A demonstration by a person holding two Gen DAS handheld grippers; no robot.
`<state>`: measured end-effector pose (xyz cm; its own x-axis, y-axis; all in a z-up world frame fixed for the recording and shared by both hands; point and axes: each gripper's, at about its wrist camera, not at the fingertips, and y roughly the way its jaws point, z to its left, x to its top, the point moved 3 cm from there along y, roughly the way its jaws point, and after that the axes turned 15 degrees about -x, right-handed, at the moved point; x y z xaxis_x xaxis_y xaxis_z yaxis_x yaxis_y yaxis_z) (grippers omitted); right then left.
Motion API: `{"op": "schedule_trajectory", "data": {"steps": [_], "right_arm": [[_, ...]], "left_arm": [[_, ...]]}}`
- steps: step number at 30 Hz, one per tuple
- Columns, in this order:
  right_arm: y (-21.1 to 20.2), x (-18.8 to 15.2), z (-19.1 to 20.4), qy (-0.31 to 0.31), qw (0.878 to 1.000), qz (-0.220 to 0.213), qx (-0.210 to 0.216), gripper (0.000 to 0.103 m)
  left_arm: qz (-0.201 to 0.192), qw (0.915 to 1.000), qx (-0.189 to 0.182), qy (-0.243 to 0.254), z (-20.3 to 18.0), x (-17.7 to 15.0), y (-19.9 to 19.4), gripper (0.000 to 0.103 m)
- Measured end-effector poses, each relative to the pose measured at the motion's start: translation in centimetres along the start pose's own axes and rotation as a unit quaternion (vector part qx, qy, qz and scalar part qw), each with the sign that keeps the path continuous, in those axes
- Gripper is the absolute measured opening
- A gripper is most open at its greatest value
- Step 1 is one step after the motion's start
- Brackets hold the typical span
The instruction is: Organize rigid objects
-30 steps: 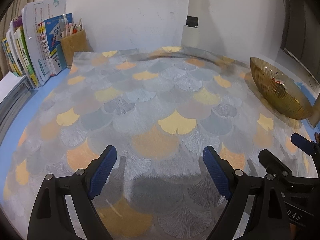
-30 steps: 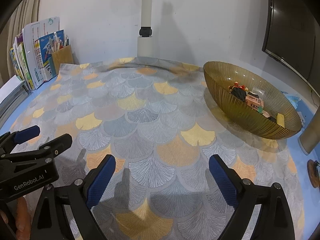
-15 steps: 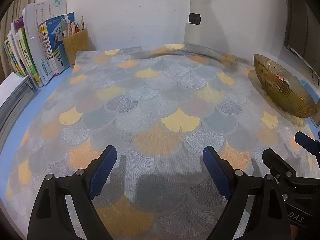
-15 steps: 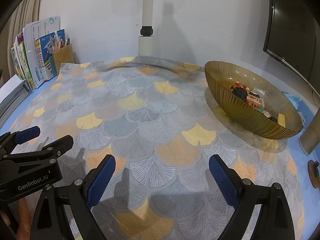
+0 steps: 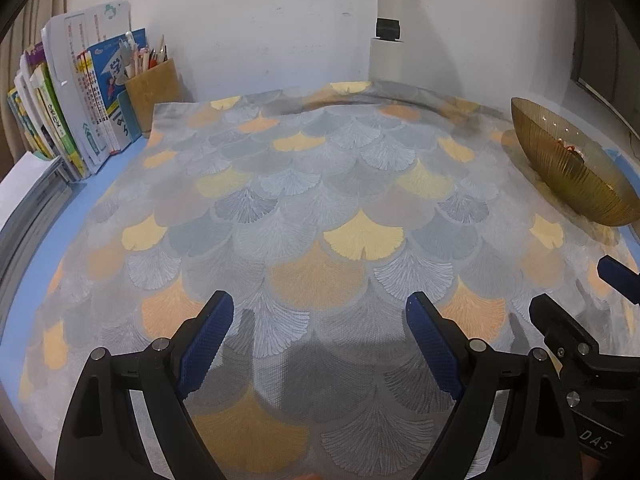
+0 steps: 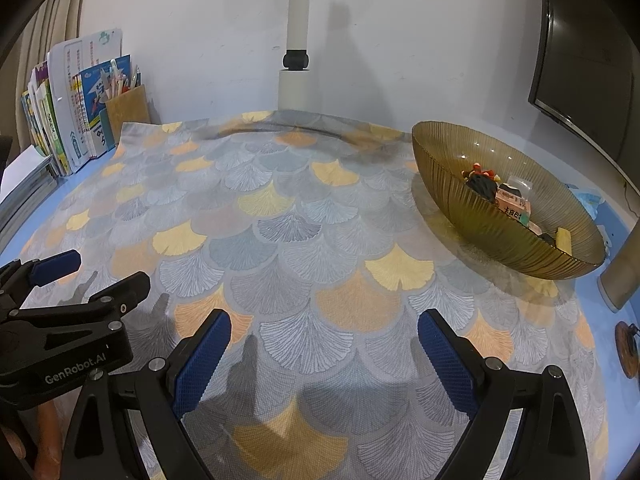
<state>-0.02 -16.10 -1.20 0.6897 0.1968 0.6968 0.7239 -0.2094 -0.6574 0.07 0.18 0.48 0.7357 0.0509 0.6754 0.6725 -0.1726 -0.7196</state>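
Observation:
A ribbed amber glass bowl [image 6: 452, 200] stands at the right of the ginkgo-patterned cloth [image 6: 280, 216]; it also shows in the left wrist view [image 5: 568, 176]. It holds several small items: a dark toy [image 6: 480, 178], a pink box [image 6: 514, 202], a yellow block [image 6: 562, 237]. My left gripper [image 5: 320, 320] is open and empty above the cloth's near part. My right gripper [image 6: 325, 338] is open and empty beside it. Each gripper shows at the edge of the other's view, the left one [image 6: 72, 280] and the right one [image 5: 576, 300].
Upright books [image 5: 68, 120] and a brown pen holder [image 5: 154, 80] stand at the back left. A white post [image 6: 298, 40] rises at the back wall. A dark screen [image 6: 588, 60] hangs at the right. A stack of papers [image 5: 28, 192] lies at the left edge.
Both grippers have pulled back and risen slightly, so the bowl and books sit a little farther off. The jaws stay open. Nothing on the cloth has moved.

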Motion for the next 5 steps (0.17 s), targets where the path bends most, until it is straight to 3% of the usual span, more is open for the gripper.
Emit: {"op": "schedule_trajectory", "data": {"steps": [5], "right_arm": [[-0.08, -0.05, 0.04, 0.000, 1.000, -0.001, 0.000, 0.094]], "left_arm": [[-0.017, 0.9999, 0.001, 0.004, 0.06, 0.13, -0.59, 0.087]]}}
